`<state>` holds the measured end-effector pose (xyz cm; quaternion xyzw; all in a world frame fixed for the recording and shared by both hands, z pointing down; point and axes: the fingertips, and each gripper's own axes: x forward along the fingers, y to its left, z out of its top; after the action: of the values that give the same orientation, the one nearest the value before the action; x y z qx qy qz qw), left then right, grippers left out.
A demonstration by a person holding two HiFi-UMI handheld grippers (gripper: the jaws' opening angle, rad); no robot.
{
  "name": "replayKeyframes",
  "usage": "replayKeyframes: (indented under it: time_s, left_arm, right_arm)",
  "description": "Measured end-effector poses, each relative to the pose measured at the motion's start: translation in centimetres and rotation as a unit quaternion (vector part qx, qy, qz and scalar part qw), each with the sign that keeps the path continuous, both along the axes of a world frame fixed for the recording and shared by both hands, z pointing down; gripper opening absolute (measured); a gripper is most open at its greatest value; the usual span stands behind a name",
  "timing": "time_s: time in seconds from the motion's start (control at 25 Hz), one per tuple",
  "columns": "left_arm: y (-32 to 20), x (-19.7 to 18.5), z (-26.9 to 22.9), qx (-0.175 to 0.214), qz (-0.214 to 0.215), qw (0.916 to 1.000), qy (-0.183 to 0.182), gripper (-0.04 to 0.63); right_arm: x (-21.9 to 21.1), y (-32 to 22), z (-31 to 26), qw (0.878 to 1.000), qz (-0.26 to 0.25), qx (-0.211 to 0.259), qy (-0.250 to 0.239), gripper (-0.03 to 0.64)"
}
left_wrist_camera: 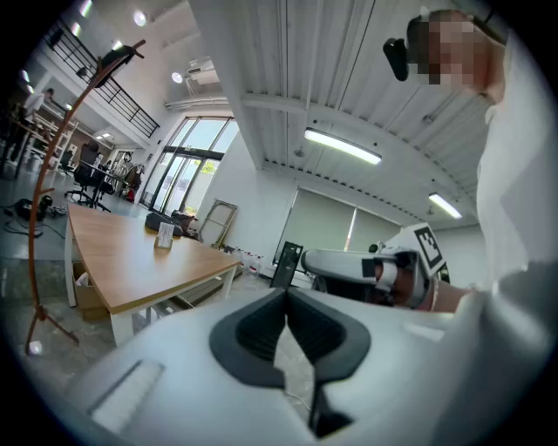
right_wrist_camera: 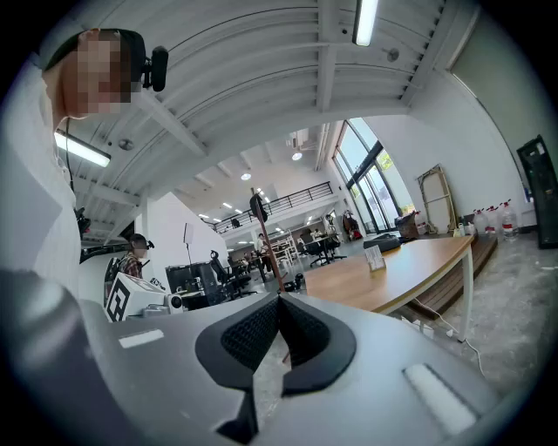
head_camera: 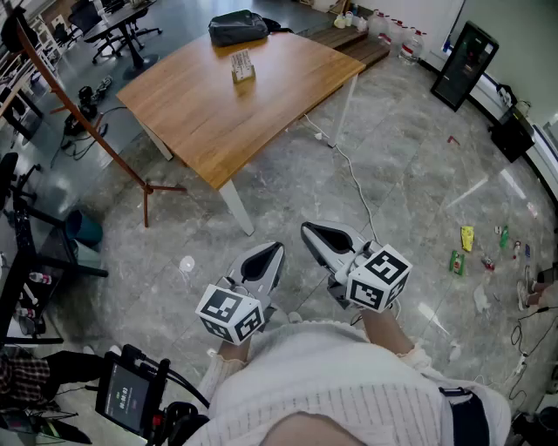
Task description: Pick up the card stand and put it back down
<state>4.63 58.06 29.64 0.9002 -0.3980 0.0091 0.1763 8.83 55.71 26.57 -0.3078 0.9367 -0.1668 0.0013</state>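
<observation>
The card stand (head_camera: 242,66) is a small upright holder with a printed card, standing near the far side of the wooden table (head_camera: 218,113). It also shows far off in the left gripper view (left_wrist_camera: 164,235) and the right gripper view (right_wrist_camera: 374,257). Both grippers hang close to the person's body, well short of the table. My left gripper (head_camera: 277,250) is shut with nothing between its jaws. My right gripper (head_camera: 307,230) is shut too, and empty. In the gripper views, each one's dark pads (left_wrist_camera: 288,335) (right_wrist_camera: 277,335) meet at the tip.
A dark bag (head_camera: 238,27) lies at the table's far end. A slanted brown pole on a stand (head_camera: 105,139) rises left of the table. A cable (head_camera: 353,187) runs over the marble floor. Litter (head_camera: 466,237) lies on the floor at right, and office chairs (head_camera: 122,22) stand at the far left.
</observation>
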Motion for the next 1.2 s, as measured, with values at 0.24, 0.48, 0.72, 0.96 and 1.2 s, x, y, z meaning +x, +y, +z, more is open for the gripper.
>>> replayKeyframes:
  time_s: [0.24, 0.48, 0.72, 0.96, 1.2]
  left_arm:
    - [-2.1, 0.6, 1.1, -0.016, 0.003, 0.9998, 0.006, 0.009]
    - [-8.4, -0.8, 2.2, -0.017, -0.001, 0.9998, 0.006, 0.009]
    - [-18.5, -2.6, 0.8, -0.003, 0.011, 0.9999, 0.007, 0.009]
    - [-28.3, -5.1, -0.9, 0.019, 0.034, 0.9991, -0.013, 0.009]
    - [-34.5, -6.8, 0.0, 0.006, 0.039, 0.9992, -0.01, 0.009]
  right_arm:
    - [1.2, -2.1, 1.4, 1.0, 0.006, -0.012, 0.001, -0.006]
    - [0.1, -8.0, 2.4, 1.0, 0.01, -0.012, -0.002, -0.006]
    - [-2.1, -17.5, 1.9, 1.0, 0.019, -0.011, -0.006, -0.006]
    - [-4.9, -27.0, 1.1, 1.0, 0.029, -0.007, -0.006, -0.006]
    - [-6.6, -32.6, 2.1, 0.999, 0.032, -0.021, 0.001, -0.006]
